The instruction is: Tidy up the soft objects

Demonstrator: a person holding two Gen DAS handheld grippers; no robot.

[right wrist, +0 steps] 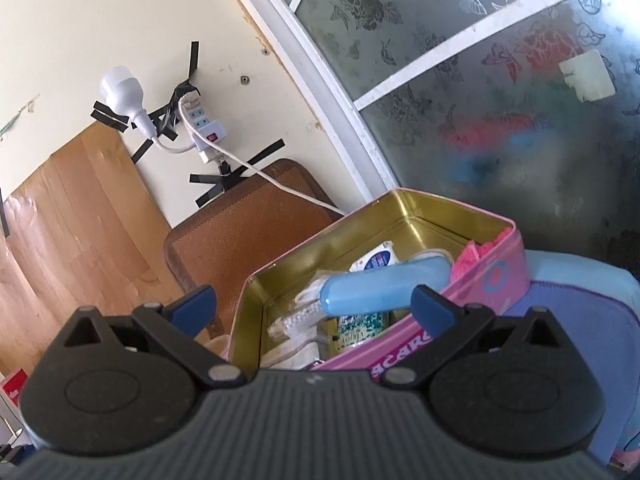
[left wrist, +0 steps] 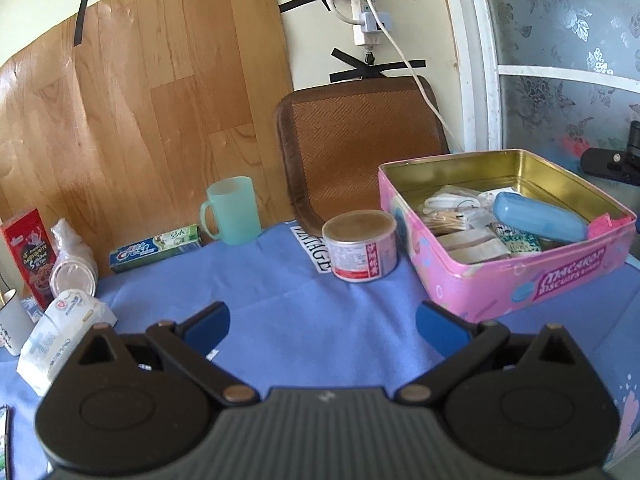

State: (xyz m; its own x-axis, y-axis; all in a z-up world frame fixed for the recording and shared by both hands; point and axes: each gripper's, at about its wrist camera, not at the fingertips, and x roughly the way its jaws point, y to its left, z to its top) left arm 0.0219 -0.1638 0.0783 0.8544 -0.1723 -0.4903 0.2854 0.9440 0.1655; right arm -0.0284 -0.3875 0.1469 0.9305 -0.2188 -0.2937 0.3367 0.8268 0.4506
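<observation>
The left gripper (left wrist: 322, 322) is spread wide and empty over the creased blue cloth (left wrist: 288, 300); the right gripper (right wrist: 314, 306), equally wide and empty, hovers above the pink tin (right wrist: 500, 276). The soft white tissue pack (left wrist: 60, 340) lies at the left tongs' left. A squeeze could crumple its slippery wrap; the tin's rigid gold walls already look crowded.

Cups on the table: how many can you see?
2. A mint green mug stands by the wood-pattern board; a white cup sits at the far left edge, partly cropped. Others may be hidden.
</observation>
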